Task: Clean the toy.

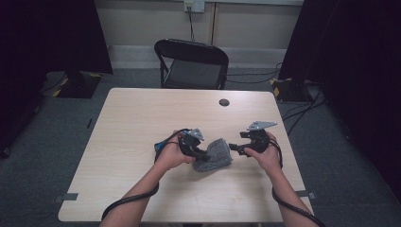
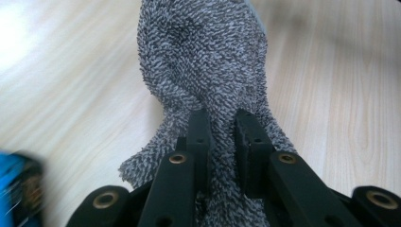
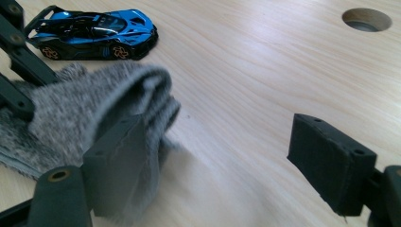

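A grey terry cloth (image 1: pixel 216 154) lies bunched on the wooden table (image 1: pixel 142 118), between my two hands. My left gripper (image 2: pixel 221 127) is shut on a fold of the cloth (image 2: pixel 203 56), which rises away from the jaws in a twisted bundle. In the high view the left gripper (image 1: pixel 202 153) meets the cloth's left side. My right gripper (image 1: pixel 232 147) is just right of the cloth, with its jaws wide open. In the right gripper view, the right gripper (image 3: pixel 222 161) has only bare table in its gap. The cloth (image 3: pixel 85 109) lies by its left pad.
A blue toy sports car (image 3: pixel 94 35) stands on the table beyond the cloth, and shows as a blur (image 2: pixel 14 184) in the left gripper view. A round cable hole (image 1: pixel 224 102) is near the far edge. A black folding chair (image 1: pixel 194 64) stands behind the table.
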`<state>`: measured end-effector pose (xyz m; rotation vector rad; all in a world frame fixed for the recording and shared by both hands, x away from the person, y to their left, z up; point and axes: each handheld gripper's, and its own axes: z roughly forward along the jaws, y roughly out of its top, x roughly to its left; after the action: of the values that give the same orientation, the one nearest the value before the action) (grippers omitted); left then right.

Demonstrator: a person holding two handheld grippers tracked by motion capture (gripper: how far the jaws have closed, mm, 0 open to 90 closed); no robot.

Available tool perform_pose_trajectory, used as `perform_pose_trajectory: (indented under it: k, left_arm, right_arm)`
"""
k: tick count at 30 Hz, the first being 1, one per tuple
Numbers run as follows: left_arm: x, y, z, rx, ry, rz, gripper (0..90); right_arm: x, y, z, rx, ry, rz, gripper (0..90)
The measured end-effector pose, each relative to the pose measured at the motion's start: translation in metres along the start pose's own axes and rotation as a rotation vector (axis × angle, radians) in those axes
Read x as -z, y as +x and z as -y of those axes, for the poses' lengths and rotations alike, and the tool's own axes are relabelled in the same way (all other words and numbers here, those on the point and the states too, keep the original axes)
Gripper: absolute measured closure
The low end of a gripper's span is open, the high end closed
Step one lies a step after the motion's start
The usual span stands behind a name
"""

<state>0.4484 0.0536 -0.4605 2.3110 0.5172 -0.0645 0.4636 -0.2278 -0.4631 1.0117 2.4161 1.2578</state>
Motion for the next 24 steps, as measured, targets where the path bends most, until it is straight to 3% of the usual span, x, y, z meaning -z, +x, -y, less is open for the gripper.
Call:
perform_pose_trajectory:
  k: [4,6,9,13,14,15,16,19,24]
  left_arm:
    - [-0.013,0.001,-0.005,-0.025,0.021,0.003,76.9]
    - [-0.017,0.003,-0.003,0.008,-0.007,-0.015,71.5]
    - [-0.015,0.004,0.001,0.001,-0.050,-0.028,58.2]
    - [0.000,-0.003,0.008,0.011,-0.068,-0.064,49.6]
    - [0.004,-0.005,0.010,0.014,-0.078,-0.070,49.3]
    - [0.008,-0.006,0.012,0.009,-0.091,-0.079,49.3]
    - [0.011,-0.008,0.015,0.009,-0.083,-0.080,55.2]
    - [0.014,-0.016,0.020,0.011,-0.095,-0.069,53.9]
    - [0.000,-0.024,0.026,-0.003,-0.069,-0.056,52.4]
  right_arm:
    - [0.006,0.000,0.002,-0.009,-0.012,0.000,20.6]
    - [0.010,0.001,0.002,-0.001,-0.010,-0.003,21.6]
    - [0.012,0.003,0.002,0.003,-0.008,-0.008,22.0]
    - [0.015,0.009,-0.001,0.021,-0.004,-0.027,24.8]
    - [0.015,0.013,-0.003,0.035,-0.002,-0.050,29.9]
    - [0.015,0.013,-0.003,0.035,-0.002,-0.050,29.9]
    - [0.014,0.018,-0.005,0.057,0.003,-0.066,31.5]
    - [0.012,0.025,-0.007,0.074,0.004,-0.082,33.0]
    - [0.003,0.039,-0.011,0.112,0.015,-0.119,34.1]
